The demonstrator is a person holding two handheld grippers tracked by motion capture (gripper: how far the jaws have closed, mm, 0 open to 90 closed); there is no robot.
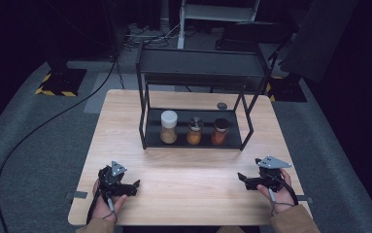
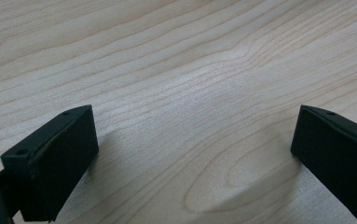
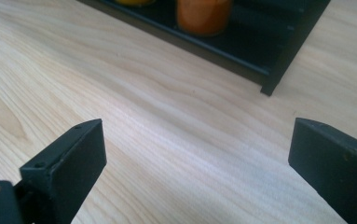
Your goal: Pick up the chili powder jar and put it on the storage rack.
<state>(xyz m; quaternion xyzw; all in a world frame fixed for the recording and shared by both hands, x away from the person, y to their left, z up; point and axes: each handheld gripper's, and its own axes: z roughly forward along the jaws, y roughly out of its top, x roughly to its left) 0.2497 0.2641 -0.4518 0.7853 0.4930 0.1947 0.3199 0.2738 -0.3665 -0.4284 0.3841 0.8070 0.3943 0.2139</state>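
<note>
Tabletop (image 1: 183, 160): pale wood, carrying a black two-tier rack (image 1: 147, 124) toward its far edge.

Rack, lower shelf: three spice jars in a row, apart from one another. White-lidded jar (image 1: 168, 127) at the left end, middle jar (image 1: 195, 131) with yellow-orange contents, right jar (image 1: 219, 132) with red-orange contents. A small dark disc (image 1: 221, 106) lies on the tabletop behind the rack.

Left gripper (image 1: 136, 184): near the front left corner, jaws spread wide, nothing between them.

Right gripper (image 1: 241, 177): near the front right corner, jaws likewise wide apart and empty, aimed toward the rack's front right corner.

Handling note: no jar is yet approached. Judged best practice is to enter under the upper tier level, straddle one jar's body below the lid, and close squarely without nudging its neighbour.
</note>
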